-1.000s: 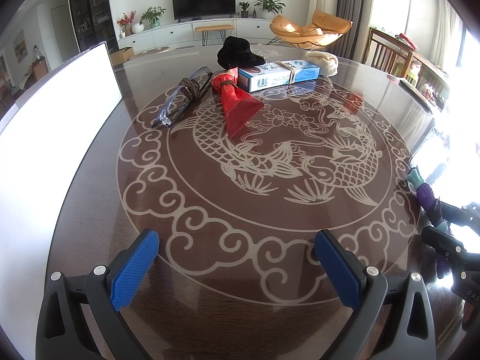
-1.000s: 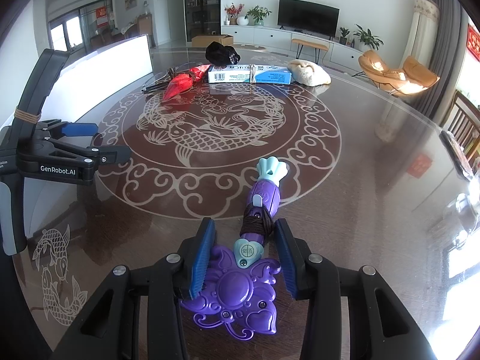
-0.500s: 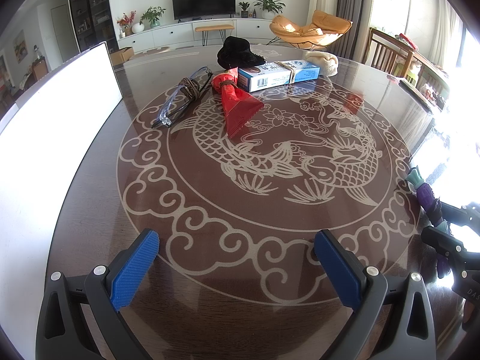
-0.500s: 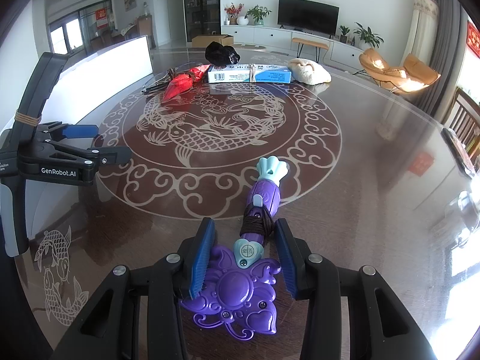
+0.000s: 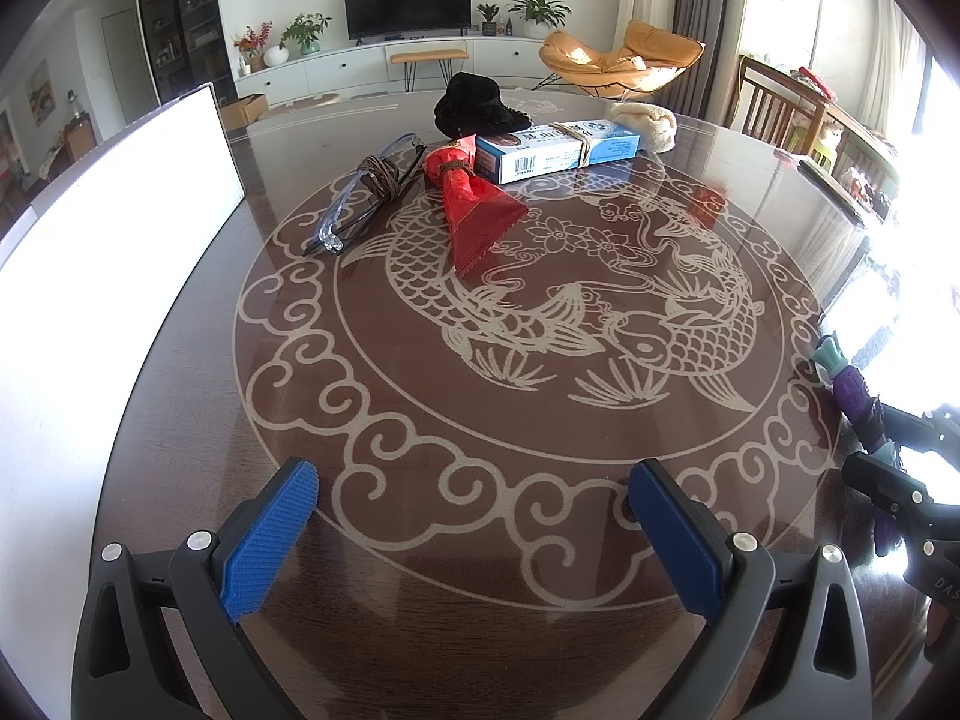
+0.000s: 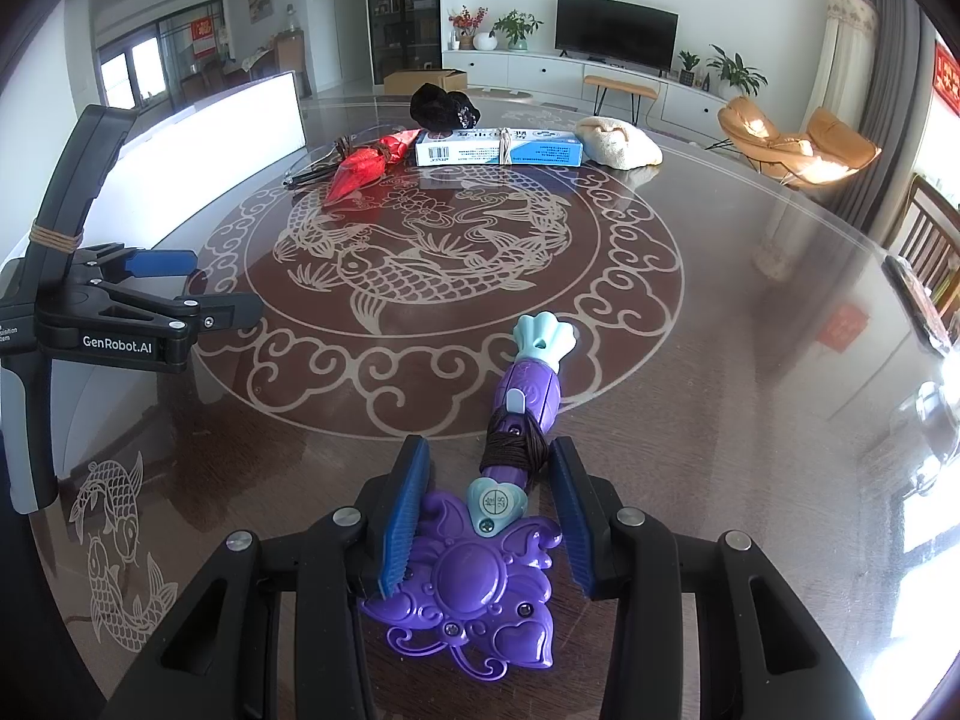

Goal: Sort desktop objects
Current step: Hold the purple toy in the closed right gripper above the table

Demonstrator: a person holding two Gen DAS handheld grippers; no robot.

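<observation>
Purple wand (image 6: 474, 564) between my right gripper (image 6: 486, 516) pads, clamped | axis points away from me | left gripper (image 5: 474, 531) wide open, empty

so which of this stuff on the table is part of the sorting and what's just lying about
Part of the job:
- purple plastic toy wand with teal tip, between the right hand-held gripper's pads
- red folded fan
- clear glasses bound with brown cord
- blue-and-white carton
- black fabric bundle
- cream cloth

Just there:
- white board
- orange armchair
- television
</observation>
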